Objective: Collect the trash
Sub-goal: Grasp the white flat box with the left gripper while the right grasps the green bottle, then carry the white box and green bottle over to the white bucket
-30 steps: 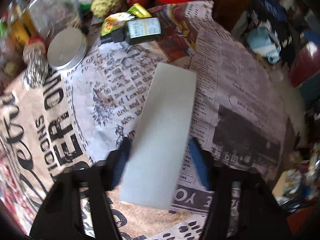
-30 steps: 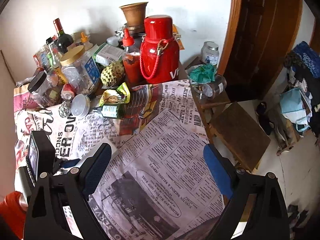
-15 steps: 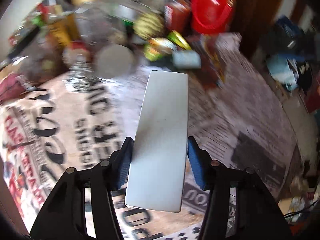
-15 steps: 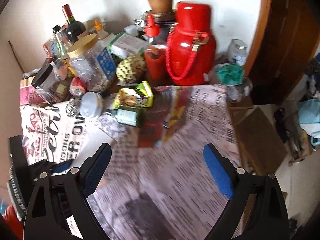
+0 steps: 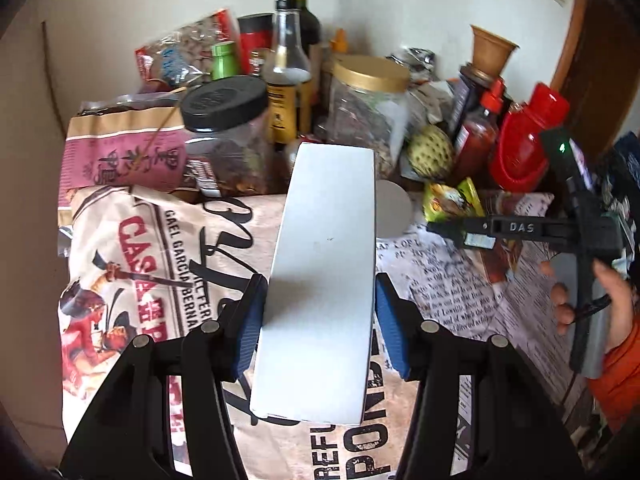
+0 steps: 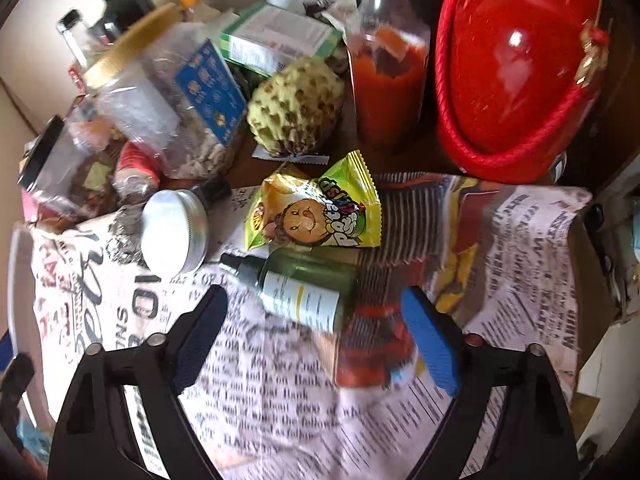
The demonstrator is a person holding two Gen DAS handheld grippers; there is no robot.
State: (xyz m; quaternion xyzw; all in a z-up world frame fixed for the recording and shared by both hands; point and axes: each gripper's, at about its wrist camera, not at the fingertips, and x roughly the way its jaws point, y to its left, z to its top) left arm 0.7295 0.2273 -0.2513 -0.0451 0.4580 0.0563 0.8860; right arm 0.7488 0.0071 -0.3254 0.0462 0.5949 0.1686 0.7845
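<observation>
L gripper (image 5: 320, 320) is clamped on a white box (image 5: 320, 280): both blue pads (image 5: 250, 326) press its long sides, the box sticks out fwd past the fingertips and sits lifted above the newsprint cloth (image 5: 140, 248).

R gripper (image 6: 316, 336) hangs spread over the cloth (image 6: 280, 400), jaws closing, pads not pressing anything yet. A small green bottle (image 6: 304, 292) lies on its side just ahead of the tips, roughly between the two fingers, cap pointing left. Touching its far side is a yellow-green snack packet (image 6: 316, 212), flat on the cloth. Left of the bottle, a round tin (image 6: 174, 232) w/ silver lid, near but apart.

In the L view the R gripper (image 5: 452, 229) shows from the side at right, held by a hand (image 5: 616, 304) w/ orange sleeve (image 5: 620, 368); its tips are near the packet (image 5: 452, 200).

Behind these, along the wall: a bumpy yellow-green fruit (image 6: 296, 108), a red sauce bottle (image 6: 388, 68), a big red flask (image 6: 516, 76) w/ rope handle. Further left, a gold-lid jar (image 6: 160, 92), a black-lid jar (image 5: 224, 136), a wine bottle (image 5: 300, 12) and a clear bottle (image 5: 286, 52). A brown pot (image 5: 490, 52) stands at the back right.
</observation>
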